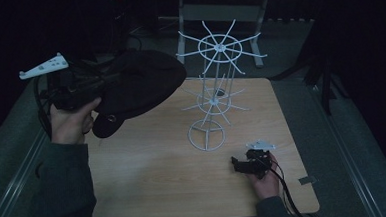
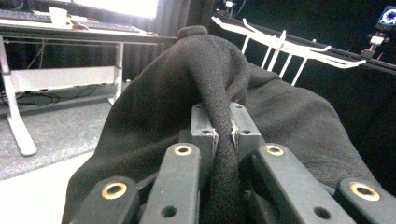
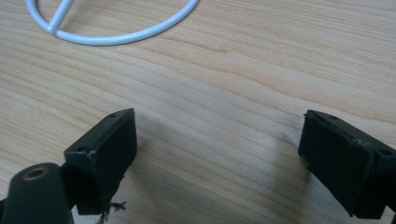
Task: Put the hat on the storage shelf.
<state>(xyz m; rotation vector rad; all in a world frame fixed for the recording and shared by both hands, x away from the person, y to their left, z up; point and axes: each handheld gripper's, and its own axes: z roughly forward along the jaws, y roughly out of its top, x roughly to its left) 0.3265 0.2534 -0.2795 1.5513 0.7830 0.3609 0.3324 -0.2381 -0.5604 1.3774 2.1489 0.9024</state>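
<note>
A black knit hat point(image 1: 140, 86) hangs in the air over the table's left rear corner, held by its rim. My left gripper point(image 1: 92, 83) is shut on a fold of that hat point(image 2: 205, 88), with the fabric pinched between the jaws point(image 2: 223, 135). A white wire rack point(image 1: 215, 87) with two tiers of radial prongs stands on a ring base mid-table, just right of the hat. My right gripper point(image 1: 241, 165) rests low over the wooden tabletop near the front right, and its jaws stand wide apart point(image 3: 217, 158) with nothing between them. The rack's ring base point(image 3: 116, 35) lies ahead of it.
The wooden table point(image 1: 159, 180) has bare surface in front of the rack. A small piece of tape point(image 1: 307, 180) sits near the right front edge. Behind the table stands a metal desk frame point(image 1: 221, 12). Grey floor surrounds the table.
</note>
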